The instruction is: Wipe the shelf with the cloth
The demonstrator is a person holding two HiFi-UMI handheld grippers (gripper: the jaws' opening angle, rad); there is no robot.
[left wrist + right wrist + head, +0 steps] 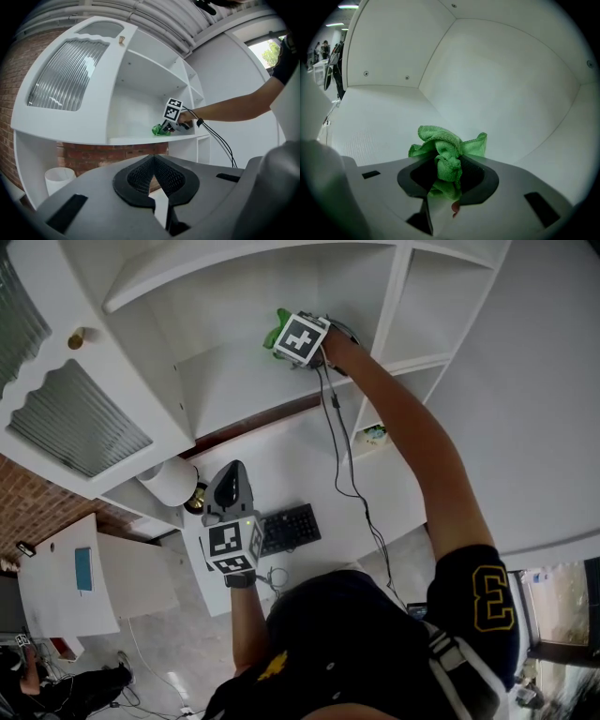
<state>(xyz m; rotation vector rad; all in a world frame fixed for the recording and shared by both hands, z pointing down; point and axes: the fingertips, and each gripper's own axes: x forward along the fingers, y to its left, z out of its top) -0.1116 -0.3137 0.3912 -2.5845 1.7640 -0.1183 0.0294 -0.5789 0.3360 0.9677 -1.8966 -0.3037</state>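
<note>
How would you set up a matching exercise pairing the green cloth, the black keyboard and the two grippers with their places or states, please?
Things:
1. green microfibre cloth
2. black keyboard
3. left gripper
4. right gripper

Places or states:
A. shut, empty, outside the shelf
B. flat on the white desk
C. bunched between two jaws
D. clamped on the cloth, inside the white shelf

Pairs: 1-C, 2-B, 3-A, 4-D.

Green cloth (449,154), white shelf (384,117), red brick wall (112,152), black keyboard (289,528).
</note>
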